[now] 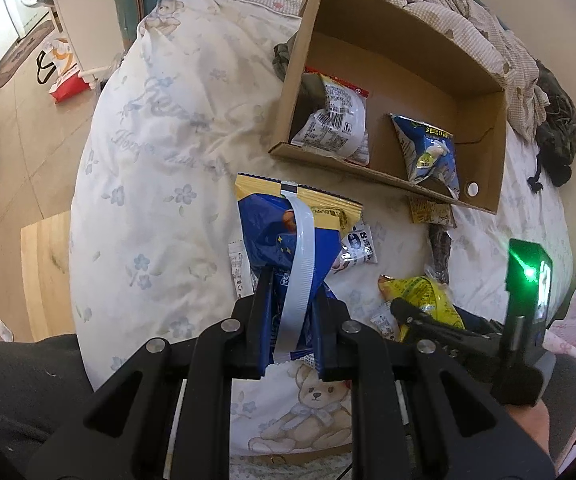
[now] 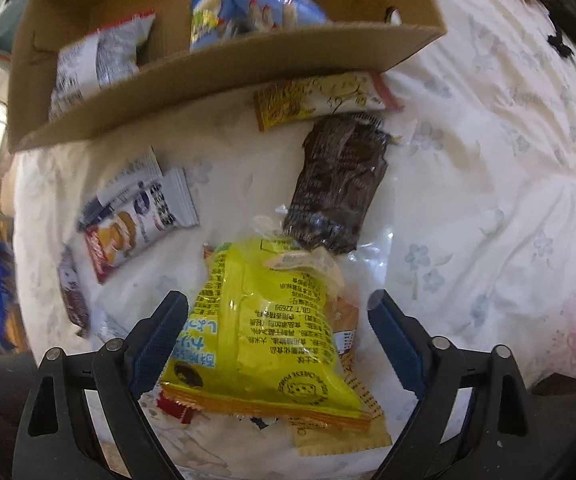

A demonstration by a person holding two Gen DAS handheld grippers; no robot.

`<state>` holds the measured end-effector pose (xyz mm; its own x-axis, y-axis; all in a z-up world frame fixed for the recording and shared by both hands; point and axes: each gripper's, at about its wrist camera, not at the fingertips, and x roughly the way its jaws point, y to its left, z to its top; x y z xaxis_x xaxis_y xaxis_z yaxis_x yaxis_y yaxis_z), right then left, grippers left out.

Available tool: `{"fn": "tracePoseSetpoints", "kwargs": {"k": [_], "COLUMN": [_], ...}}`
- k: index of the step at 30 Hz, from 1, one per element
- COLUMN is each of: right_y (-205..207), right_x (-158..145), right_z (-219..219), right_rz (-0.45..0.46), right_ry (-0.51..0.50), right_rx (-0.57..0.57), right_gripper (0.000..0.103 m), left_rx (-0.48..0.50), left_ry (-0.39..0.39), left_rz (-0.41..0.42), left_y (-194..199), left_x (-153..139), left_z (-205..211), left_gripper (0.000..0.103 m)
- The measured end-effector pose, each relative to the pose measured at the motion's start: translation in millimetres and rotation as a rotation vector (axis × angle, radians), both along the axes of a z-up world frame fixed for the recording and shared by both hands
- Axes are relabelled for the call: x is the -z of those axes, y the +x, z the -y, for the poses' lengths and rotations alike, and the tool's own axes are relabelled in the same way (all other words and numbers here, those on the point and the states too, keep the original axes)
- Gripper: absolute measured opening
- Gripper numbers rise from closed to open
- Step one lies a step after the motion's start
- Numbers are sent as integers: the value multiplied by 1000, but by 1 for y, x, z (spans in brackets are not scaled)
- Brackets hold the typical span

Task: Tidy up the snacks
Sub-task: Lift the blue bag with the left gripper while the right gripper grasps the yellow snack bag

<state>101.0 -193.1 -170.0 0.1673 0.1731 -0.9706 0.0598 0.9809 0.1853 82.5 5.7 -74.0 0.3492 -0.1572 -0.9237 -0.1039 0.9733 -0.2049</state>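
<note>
My left gripper is shut on a blue and yellow snack bag and holds it above the bed. A cardboard box lies ahead with a white bag and a blue bag inside. My right gripper is open, its fingers either side of a yellow snack bag on the bed; this bag also shows in the left wrist view. A dark brown packet, a gold packet and a white biscuit packet lie between the yellow bag and the box.
The bed has a white floral quilt. A rumpled checked blanket and dark cloth lie behind and right of the box. The bed's left edge drops to the floor, with a wooden board and a red bag.
</note>
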Motion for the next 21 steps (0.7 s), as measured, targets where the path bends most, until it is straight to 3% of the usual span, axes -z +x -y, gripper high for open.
{"fn": "tracePoseSetpoints", "kwargs": {"k": [2, 5, 13, 18, 21], "right_y": [-1, -5, -28, -47, -57], "right_x": [-1, -9, -45, -79, -103], "right_z": [-6, -15, -15, -1, 17], "right_rz": [5, 37, 70, 201, 319], "right_ry": [-5, -21, 222, 391, 429], "right_rx": [-30, -79, -101, -125, -124], "right_gripper": [67, 61, 53, 53, 53], "left_rx": [-2, -8, -32, -63, -67], "left_ry": [3, -1, 9, 22, 37], "left_rz": [-2, -6, 21, 28, 22], "left_y": [1, 2, 2, 1, 1], "left_x": [1, 1, -5, -5, -2], "left_z": [-1, -2, -8, -16, -17], "left_gripper": [14, 14, 14, 14, 14]}}
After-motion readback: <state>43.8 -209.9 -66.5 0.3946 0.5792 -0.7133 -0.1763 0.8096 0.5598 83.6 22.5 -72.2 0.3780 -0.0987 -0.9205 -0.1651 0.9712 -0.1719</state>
